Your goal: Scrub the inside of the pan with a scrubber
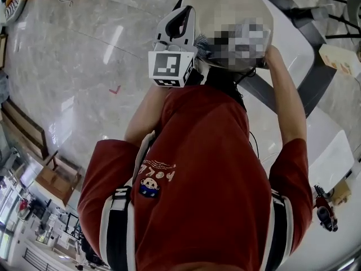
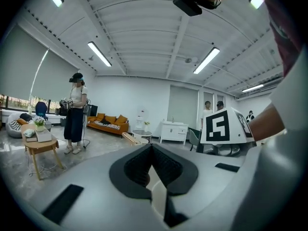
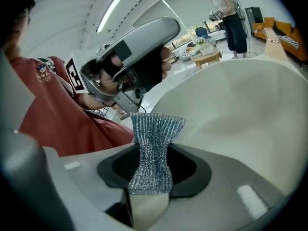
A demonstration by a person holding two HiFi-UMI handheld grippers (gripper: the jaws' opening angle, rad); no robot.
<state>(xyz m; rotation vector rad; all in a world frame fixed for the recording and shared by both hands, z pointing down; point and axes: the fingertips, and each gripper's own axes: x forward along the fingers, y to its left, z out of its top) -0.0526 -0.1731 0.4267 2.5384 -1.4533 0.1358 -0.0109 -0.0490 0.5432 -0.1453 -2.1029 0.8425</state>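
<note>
Scrubber (image 3: pixel 156 129): silver knitted mesh, pinched at the waist, flared above, upright. Clamped between the jaws of right gripper (image 3: pixel 153 163). Left gripper (image 2: pixel 152 149): jaws closed together, nothing between. Behind scrubber: red shirt (image 3: pixel 57 114), also filling most of head view; pale curved surface (image 3: pixel 240 109), unidentified. Farther off: standing person (image 2: pixel 76 112), wooden table (image 2: pixel 41 146), orange sofa (image 2: pixel 108 123).

Glittery woven metal-mesh scrubber (image 3: pixel 151 150) (rough)
</note>
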